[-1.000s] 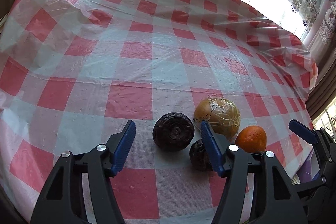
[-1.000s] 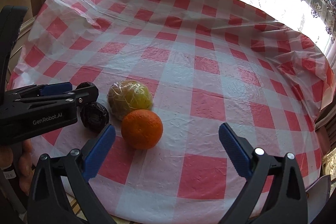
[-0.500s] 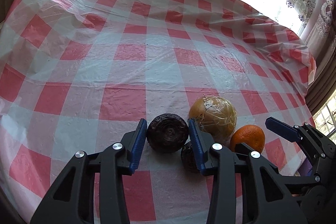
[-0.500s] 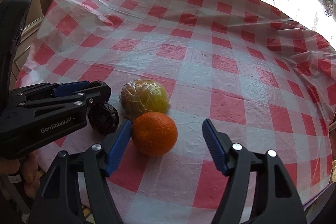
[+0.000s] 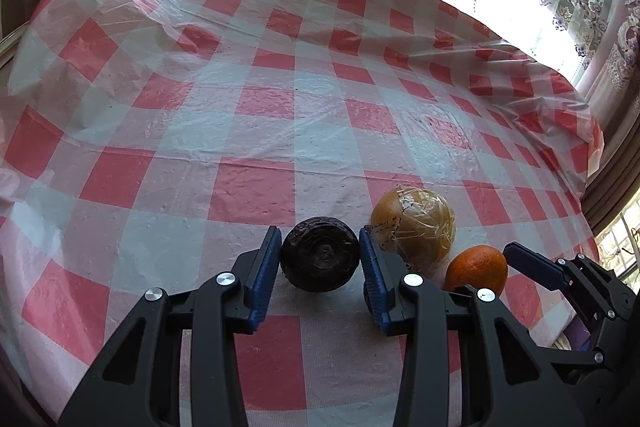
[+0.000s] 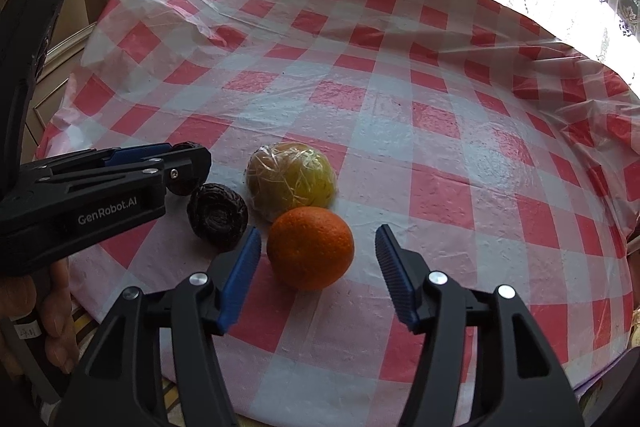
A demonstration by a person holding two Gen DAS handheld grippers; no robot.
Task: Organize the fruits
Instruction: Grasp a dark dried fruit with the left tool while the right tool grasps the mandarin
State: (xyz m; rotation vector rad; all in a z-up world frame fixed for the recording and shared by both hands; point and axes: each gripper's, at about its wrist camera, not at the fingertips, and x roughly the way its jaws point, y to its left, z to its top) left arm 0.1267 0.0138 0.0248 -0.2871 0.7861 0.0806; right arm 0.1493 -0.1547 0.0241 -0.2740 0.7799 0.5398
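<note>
At lower centre, the left hand-held gripper (image 5: pixel 319 259) clamped a dark fruit (image 5: pixel 319 254) on the checked surface (image 5: pixel 280 99). The right hand-held gripper (image 6: pixel 318 255), its jaws just narrowed, straddled the orange (image 6: pixel 310 253) without touching it.

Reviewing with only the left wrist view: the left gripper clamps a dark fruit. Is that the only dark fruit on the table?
Observer: No. A second dark fruit lies beside the left gripper, near the held dark fruit.
Operator: Has the right gripper caught the orange?
Observer: Not yet. The right gripper has just been closing with the orange between its jaws, but gaps show on both sides.
Operator: What holds the left gripper?
Observer: A hand grips its handle.
</note>
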